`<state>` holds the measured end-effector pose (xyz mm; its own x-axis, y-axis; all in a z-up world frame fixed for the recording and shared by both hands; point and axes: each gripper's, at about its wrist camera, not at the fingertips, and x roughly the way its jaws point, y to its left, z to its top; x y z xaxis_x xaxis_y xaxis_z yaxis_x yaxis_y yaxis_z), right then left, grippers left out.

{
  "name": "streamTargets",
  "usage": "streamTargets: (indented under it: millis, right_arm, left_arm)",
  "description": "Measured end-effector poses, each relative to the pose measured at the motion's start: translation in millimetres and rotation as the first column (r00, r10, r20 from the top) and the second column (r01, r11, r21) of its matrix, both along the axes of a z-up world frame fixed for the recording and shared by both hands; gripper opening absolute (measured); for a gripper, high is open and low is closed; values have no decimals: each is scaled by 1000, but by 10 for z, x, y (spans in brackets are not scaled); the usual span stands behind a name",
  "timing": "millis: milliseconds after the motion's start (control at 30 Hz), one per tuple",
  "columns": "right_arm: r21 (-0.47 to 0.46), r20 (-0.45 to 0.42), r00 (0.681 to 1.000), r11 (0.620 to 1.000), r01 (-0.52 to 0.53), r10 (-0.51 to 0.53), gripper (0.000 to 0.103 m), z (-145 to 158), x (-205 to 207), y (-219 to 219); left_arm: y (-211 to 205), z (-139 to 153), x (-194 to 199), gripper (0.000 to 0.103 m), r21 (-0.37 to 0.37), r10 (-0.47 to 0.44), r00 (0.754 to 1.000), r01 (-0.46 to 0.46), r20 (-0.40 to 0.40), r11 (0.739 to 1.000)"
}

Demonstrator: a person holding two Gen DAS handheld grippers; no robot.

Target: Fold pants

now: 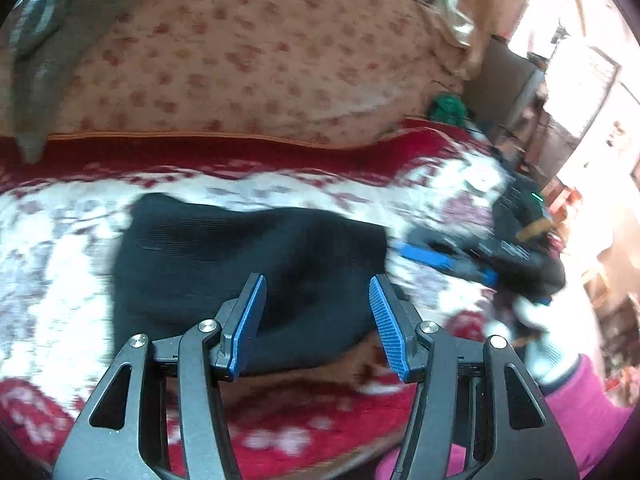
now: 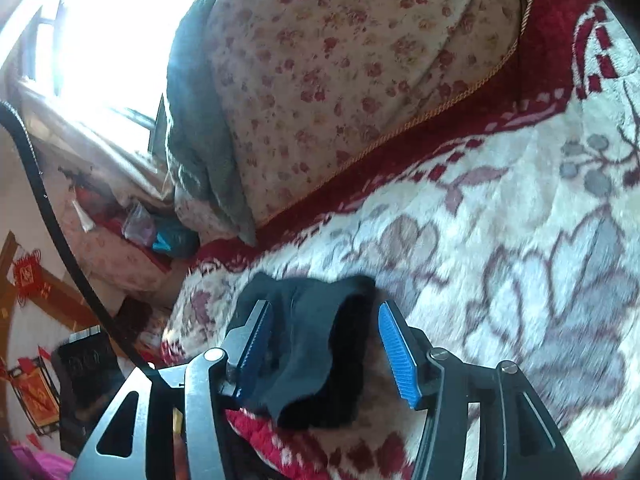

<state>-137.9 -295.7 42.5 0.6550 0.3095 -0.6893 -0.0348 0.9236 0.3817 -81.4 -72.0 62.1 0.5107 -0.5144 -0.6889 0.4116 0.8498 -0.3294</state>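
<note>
The black pants (image 1: 248, 264) lie in a folded bundle on the red and white floral blanket (image 1: 60, 280). My left gripper (image 1: 318, 292) is open just above the bundle's near edge, holding nothing. In the left wrist view my right gripper (image 1: 452, 260) shows blurred at the bundle's right end. In the right wrist view the right gripper (image 2: 326, 324) is open with an end of the pants (image 2: 316, 340) lying between its blue fingers (image 2: 396, 356), not clamped.
A beige floral quilt (image 1: 260, 52) is piled behind the blanket, with a grey cloth (image 1: 44, 60) over its left side. A green object (image 1: 446, 106) sits at the bed's far right. Furniture and a bright window (image 2: 100, 40) lie beyond the bed.
</note>
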Motion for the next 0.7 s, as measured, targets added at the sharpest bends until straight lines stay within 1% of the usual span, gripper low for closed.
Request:
streamTargets:
  millis: [67, 100, 167, 267, 333, 367, 433, 467, 567, 633, 700]
  right_arm:
    - [-15, -25, 999, 1000, -23, 23, 61, -103, 15, 94]
    - [-28, -38, 999, 999, -23, 22, 69, -147, 29, 115]
    - [-54, -59, 998, 998, -22, 19, 71, -243, 68, 155]
    - [-36, -78, 996, 999, -41, 38, 69, -370, 162, 188]
    - [-46, -70, 996, 997, -58, 55, 42, -425, 234, 229]
    - [-72, -70, 996, 996, -61, 56, 38, -438, 266, 256]
    - [-158, -54, 995, 984, -88, 80, 30, -400, 329, 369]
    - [-202, -42, 994, 974, -107, 101, 29, -354, 370, 445]
    - [-280, -24, 991, 951, -134, 132, 27, -272, 492, 583]
    - [-328, -27, 992, 937, -123, 121, 27, -276, 560, 607]
    - [-353, -39, 995, 930, -101, 94, 27, -324, 600, 567]
  left_arm:
    - [202, -64, 103, 54, 38, 83, 997, -83, -4, 996]
    - [272, -99, 144, 54, 51, 111, 994, -110, -5, 993]
    - [415, -181, 233, 54, 74, 170, 985, -169, -7, 983]
    - [528, -314, 332, 54, 108, 226, 974, -224, -8, 969]
    - [567, -401, 393, 54, 119, 252, 968, -248, -18, 961]
    - [592, -431, 407, 54, 126, 261, 965, -257, -21, 958]
    - [623, -489, 447, 54, 135, 282, 959, -277, -26, 952]
    - [640, -516, 466, 54, 134, 292, 956, -286, -31, 949]
    - [661, -571, 529, 54, 132, 311, 949, -302, -47, 944]
    - [661, -597, 554, 54, 131, 315, 948, -306, -55, 943]
    - [645, -624, 568, 54, 135, 314, 948, -305, -53, 943]
